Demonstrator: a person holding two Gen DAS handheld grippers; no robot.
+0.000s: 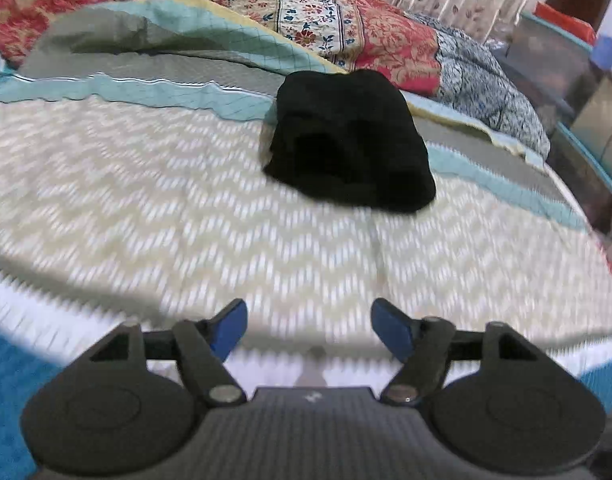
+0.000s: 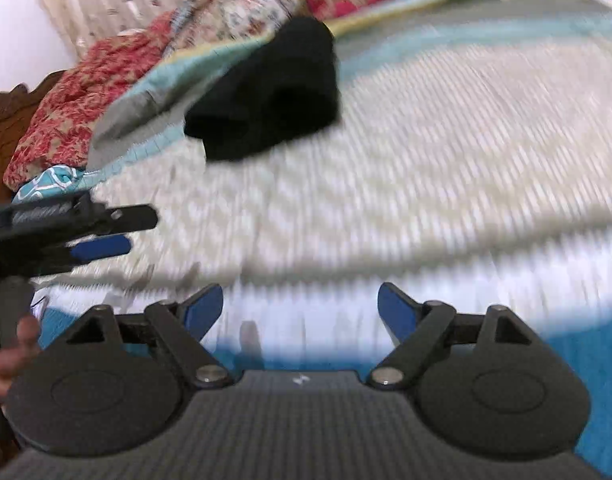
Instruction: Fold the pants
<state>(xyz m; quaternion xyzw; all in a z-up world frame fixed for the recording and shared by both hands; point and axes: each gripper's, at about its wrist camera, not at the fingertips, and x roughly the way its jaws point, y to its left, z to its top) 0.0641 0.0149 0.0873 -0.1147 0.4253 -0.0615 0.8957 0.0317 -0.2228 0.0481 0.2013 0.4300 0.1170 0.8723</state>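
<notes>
The black pants [image 1: 348, 142] lie in a compact folded bundle on the cream zigzag bedspread [image 1: 165, 200], towards its far side. They also show in the right wrist view [image 2: 273, 92], blurred. My left gripper [image 1: 309, 326] is open and empty, well short of the pants near the bed's front edge. My right gripper [image 2: 299, 312] is open and empty, also near the front edge. The left gripper shows from the side in the right wrist view [image 2: 101, 236].
A floral quilt [image 1: 346, 20] is bunched behind the pants. A teal and grey blanket [image 1: 145, 40] lies at the back left. A blue mat [image 2: 586, 380] lies below the bed's front edge. Furniture [image 1: 566, 60] stands at the right.
</notes>
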